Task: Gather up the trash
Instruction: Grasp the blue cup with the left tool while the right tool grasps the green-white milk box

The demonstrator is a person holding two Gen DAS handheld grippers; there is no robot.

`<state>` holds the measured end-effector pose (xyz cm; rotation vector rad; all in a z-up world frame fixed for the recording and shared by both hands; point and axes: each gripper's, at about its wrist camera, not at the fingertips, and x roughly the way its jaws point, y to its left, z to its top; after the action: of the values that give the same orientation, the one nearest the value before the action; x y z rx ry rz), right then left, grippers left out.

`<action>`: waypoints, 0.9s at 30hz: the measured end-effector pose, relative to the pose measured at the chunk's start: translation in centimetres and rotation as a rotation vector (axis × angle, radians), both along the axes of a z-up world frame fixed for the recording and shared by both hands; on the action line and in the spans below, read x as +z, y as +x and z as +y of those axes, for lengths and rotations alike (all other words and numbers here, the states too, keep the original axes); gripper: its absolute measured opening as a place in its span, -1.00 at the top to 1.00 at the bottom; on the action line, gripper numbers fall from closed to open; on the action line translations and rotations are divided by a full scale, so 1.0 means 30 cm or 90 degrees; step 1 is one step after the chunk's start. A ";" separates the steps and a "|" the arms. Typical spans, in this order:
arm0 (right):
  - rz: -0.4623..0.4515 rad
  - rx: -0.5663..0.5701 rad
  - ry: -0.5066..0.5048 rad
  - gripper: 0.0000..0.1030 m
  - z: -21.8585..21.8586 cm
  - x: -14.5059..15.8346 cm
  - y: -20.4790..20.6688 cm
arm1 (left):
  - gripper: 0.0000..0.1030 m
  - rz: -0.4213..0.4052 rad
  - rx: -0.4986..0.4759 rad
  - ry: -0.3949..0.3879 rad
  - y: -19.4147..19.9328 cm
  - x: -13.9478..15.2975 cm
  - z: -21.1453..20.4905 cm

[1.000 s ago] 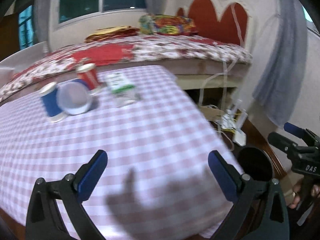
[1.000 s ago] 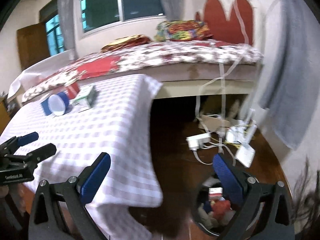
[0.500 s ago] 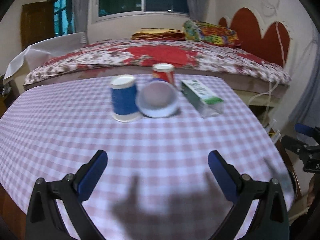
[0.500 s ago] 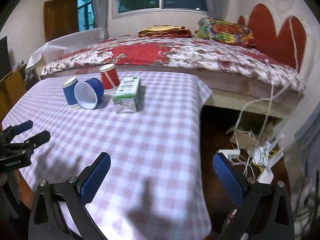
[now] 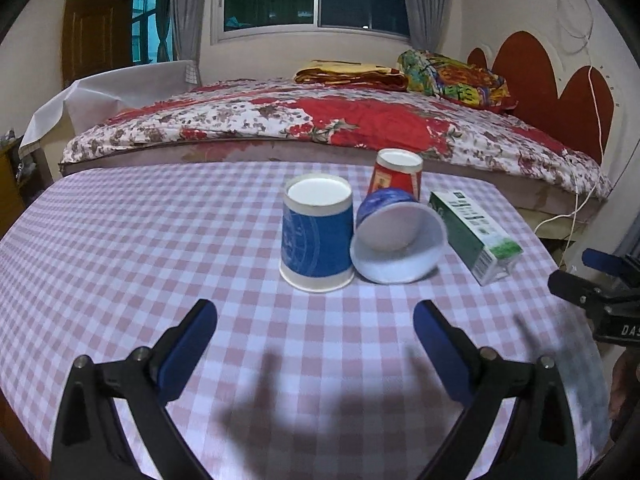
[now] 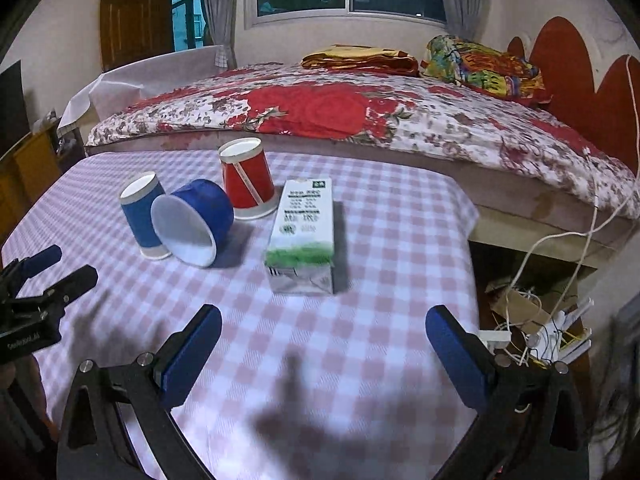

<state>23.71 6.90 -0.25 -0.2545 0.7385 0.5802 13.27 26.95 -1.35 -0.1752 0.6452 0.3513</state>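
Your right gripper (image 6: 323, 334) hangs wide and empty over the tabletop (image 6: 380, 216), the carton (image 6: 303, 236) lying straight ahead, long axis pointing away, while your equally wide left gripper (image 5: 315, 330) faces the cups (image 5: 318, 232).

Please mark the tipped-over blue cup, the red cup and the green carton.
tipped-over blue cup (image 5: 394, 226), left wrist view, on its white inside.
red cup (image 6: 248, 184), right wrist view, on its red side wall.
green carton (image 6: 306, 216), right wrist view, on its printed top face.

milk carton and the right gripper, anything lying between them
Nothing: only bare checked tablecloth separates the milk carton from the open right gripper, per the right wrist view.
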 end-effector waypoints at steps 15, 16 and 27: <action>0.027 0.002 -0.032 -0.72 0.129 -0.100 0.138 | -0.51 0.000 -0.058 -0.057 0.127 -0.038 0.019; 0.028 0.002 -0.031 -0.69 0.130 -0.102 0.141 | -0.51 -0.001 -0.066 -0.053 0.130 -0.038 0.007; 0.058 0.005 -0.023 -0.14 0.134 -0.130 0.194 | -0.32 0.007 -0.088 -0.077 0.192 -0.051 -0.032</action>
<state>29.54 10.93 -4.16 -0.2655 0.8366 0.5888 19.04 25.98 -2.89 -0.2431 0.6864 0.1810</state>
